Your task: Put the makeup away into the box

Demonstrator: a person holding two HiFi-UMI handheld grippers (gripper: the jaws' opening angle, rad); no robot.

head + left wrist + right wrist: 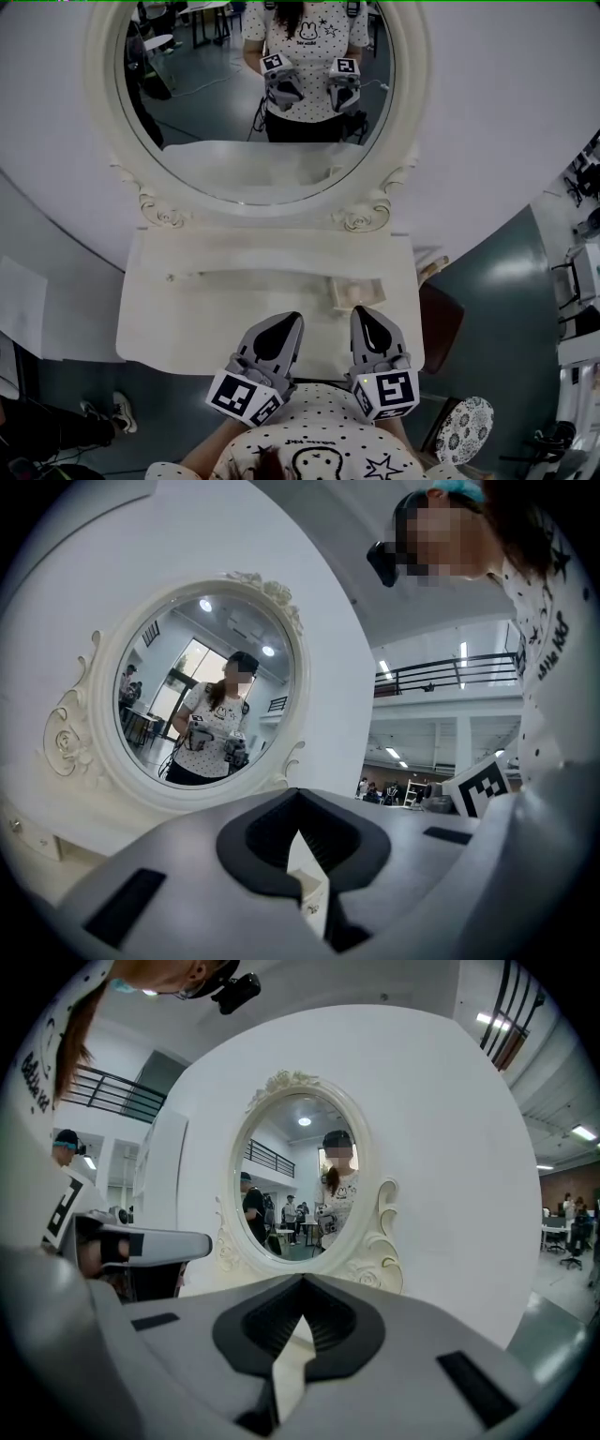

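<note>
I see a big oval mirror with a smooth glass face. Its thick cream frame has curly carved swirls at the bottom corners. Right below the mirror is a pale, flat worktop with rounded corners and a dull, smooth top.

Both tools hang over the edge of the worktop farthest from the mirror, and they point toward the mirror. The left tool is gray plastic with dark rubbery pads. Its two halves are pressed together at the tips and nothing is between them. The right tool looks the same. It is also closed tight and holds nothing. Each tool has a white cube with black square marks at its back end, a left cube and a right cube.

A small pale box with low sides sits on the worktop, below the right side of the mirror. It is just in front of the right tool's tip and does not touch it. I cannot tell if any makeup is in it.

In the mirror glass I see a person in a white shirt with dots holding both tools.
</note>
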